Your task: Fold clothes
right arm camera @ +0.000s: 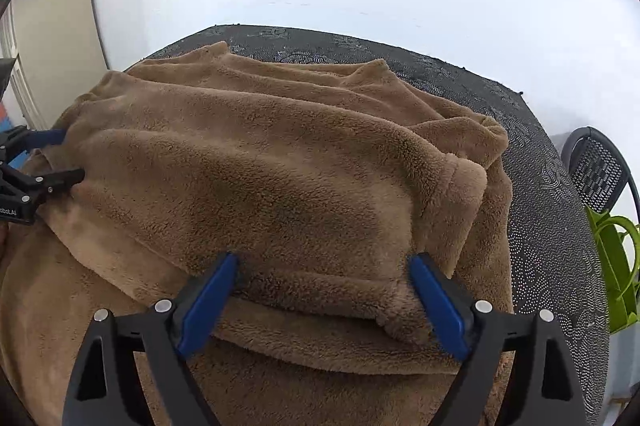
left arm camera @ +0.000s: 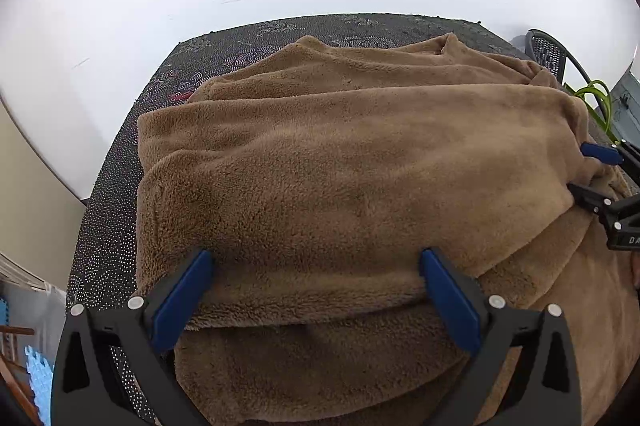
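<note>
A brown fleece garment [left arm camera: 340, 162] lies folded over itself on a dark dotted tabletop [left arm camera: 108, 226]. In the left wrist view my left gripper [left arm camera: 316, 262] stands wide open, its blue pads on either side of the near folded edge. My right gripper [left arm camera: 578, 168] shows at the right border by the garment's side. In the right wrist view the same garment [right arm camera: 280, 178] fills the middle. The right gripper [right arm camera: 324, 262] is open and straddles the thick near fold without pinching it. The left gripper [right arm camera: 73, 155] sits at the garment's left edge.
The round table [right arm camera: 552, 226] ends close behind the garment, in front of a white wall. A black mesh chair [right arm camera: 600, 166] and a green plant [right arm camera: 616, 266] stand off the table's right side. Light blue foam pieces [left arm camera: 40, 382] lie on the floor at lower left.
</note>
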The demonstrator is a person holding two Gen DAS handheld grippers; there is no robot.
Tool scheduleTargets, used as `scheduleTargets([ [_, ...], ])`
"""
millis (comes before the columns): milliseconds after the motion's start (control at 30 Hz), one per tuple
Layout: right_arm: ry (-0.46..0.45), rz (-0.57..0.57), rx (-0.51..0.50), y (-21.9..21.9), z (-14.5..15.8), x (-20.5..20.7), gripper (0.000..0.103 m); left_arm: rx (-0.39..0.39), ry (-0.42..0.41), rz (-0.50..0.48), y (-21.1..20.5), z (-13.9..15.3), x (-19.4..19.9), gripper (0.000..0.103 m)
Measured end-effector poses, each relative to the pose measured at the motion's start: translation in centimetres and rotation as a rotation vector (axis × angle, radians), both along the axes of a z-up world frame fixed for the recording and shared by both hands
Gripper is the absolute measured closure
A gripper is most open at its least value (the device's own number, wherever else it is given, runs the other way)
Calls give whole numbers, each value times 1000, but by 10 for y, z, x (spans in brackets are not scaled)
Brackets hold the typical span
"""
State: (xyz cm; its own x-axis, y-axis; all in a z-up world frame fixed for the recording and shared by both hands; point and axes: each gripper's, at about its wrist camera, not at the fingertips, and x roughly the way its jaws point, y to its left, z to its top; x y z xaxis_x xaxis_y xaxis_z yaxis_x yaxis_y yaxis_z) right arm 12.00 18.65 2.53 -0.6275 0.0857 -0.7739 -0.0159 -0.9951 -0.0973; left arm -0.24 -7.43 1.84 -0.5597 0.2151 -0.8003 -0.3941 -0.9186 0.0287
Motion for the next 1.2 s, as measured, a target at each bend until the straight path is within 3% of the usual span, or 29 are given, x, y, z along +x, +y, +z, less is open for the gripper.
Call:
scheduleTargets([
  [167, 41, -13, -69, 6, 16, 21, 12, 11, -2, 7, -4, 15, 18, 0],
  [267, 64, -3, -126, 0, 32, 49, 12, 35, 2, -43, -6, 29, 47, 0],
  [333, 63, 24, -111, -13, 35, 68, 12, 26, 3, -70, -5, 30, 66, 0],
  [633, -109, 64, -73, -34, -3, 88, 9, 25, -84, -65, -11, -2, 109, 0],
  [767, -113, 66, -76, -33, -6, 86, 0, 20, -70, -69, -14, -5, 111, 0],
  [1033, -99, 59, -69, -32, -8, 92, 0, 31, -48, -62, -21, 5, 127, 0],
  [1200, -99, 58, -70, -31, -7, 96, 0, 98, -28, -86, -44, 24, 168, 0],
])
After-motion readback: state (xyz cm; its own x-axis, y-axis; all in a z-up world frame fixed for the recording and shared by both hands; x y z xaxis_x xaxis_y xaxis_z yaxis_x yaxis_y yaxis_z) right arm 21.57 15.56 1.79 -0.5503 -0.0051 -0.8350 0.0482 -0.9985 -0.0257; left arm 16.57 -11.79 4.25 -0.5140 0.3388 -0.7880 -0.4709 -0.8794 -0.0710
